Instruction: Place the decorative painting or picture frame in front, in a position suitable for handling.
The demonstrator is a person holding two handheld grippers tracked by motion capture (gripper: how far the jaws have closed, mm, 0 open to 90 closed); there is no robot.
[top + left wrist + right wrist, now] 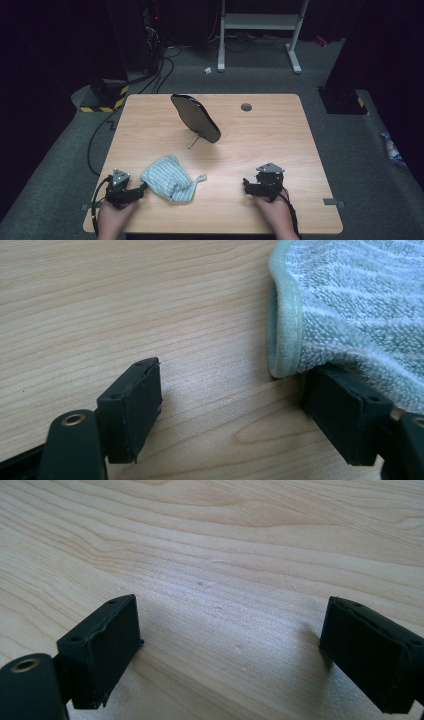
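Left gripper: jaws wide, nothing clamped, one jaw touching the striped green towel at the near table edge. Right gripper: jaws wide, over bare wood. Farther back: a tilted black paddle.

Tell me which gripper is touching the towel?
The left gripper. One of its open jaws sits under the towel's edge; the right gripper rests apart on bare table.
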